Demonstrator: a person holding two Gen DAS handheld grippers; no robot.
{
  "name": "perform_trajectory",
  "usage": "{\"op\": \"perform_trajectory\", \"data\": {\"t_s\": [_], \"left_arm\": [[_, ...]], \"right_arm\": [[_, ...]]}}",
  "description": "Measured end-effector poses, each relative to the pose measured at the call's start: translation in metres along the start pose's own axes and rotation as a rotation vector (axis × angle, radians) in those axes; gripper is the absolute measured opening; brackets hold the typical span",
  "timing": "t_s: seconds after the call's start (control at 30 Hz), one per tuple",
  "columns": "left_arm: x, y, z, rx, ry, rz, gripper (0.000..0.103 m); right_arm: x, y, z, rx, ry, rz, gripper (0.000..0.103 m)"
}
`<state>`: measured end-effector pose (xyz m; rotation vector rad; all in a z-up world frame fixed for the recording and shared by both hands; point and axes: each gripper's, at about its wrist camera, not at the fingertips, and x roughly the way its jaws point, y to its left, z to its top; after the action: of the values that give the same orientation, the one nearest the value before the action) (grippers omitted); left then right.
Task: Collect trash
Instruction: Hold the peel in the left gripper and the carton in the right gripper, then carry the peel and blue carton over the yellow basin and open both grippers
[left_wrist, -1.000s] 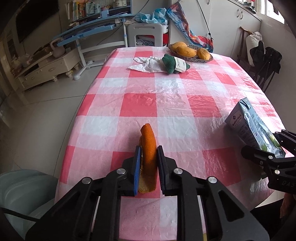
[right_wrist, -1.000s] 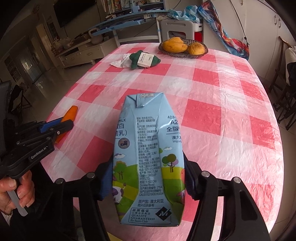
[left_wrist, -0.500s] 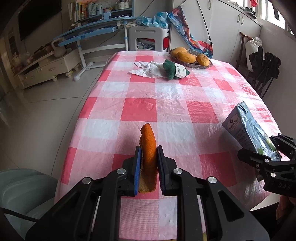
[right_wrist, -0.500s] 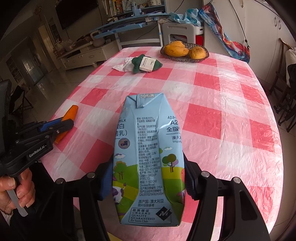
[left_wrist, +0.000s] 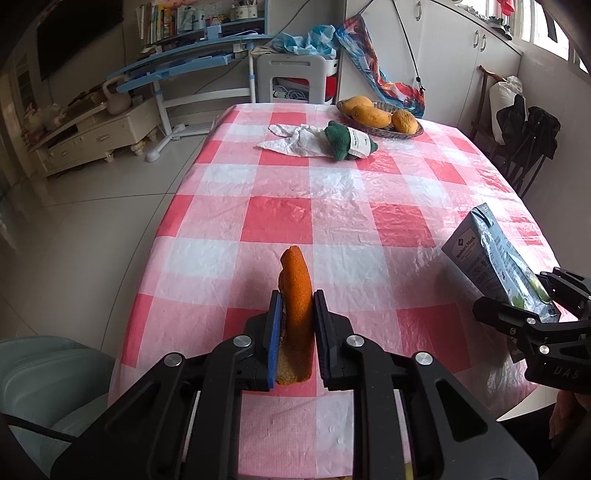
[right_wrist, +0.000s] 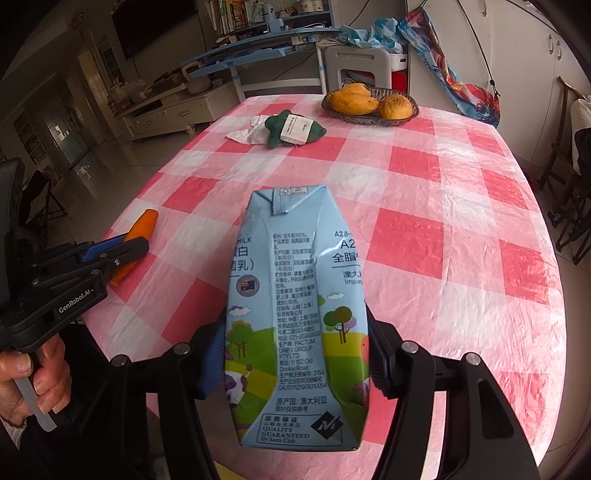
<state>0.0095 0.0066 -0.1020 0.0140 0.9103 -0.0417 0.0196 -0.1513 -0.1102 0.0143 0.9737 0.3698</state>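
My left gripper (left_wrist: 295, 314) is shut on a curved orange peel (left_wrist: 295, 295) and holds it above the near left edge of the red-and-white checked table (left_wrist: 332, 184). It also shows in the right wrist view (right_wrist: 122, 247), with the peel (right_wrist: 142, 227) sticking out. My right gripper (right_wrist: 295, 354) is shut on a light blue milk carton (right_wrist: 295, 314), held above the table's near right side; the carton shows in the left wrist view (left_wrist: 491, 258) too. A crumpled white wrapper (left_wrist: 295, 140) lies at the far end of the table.
A green cloth item with a white label (left_wrist: 347, 142) lies against the wrapper. A basket of mangoes (left_wrist: 380, 116) stands at the far edge. A pale green bin (left_wrist: 48, 384) sits on the floor, lower left. A dark chair (left_wrist: 524, 147) stands to the right.
Both grippers have pulled back from the table toward its near edge and risen a little, each keeping its item. The table objects have not moved.
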Motion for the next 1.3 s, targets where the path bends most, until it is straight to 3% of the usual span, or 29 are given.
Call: {"op": "perform_trajectory", "data": {"t_s": [1.3], "left_arm": [[-0.010,0.005,0.005,-0.015,-0.014,-0.011,0.017]], "right_arm": [[-0.003,0.004,0.000,0.001,-0.002,0.013,0.061]]}}
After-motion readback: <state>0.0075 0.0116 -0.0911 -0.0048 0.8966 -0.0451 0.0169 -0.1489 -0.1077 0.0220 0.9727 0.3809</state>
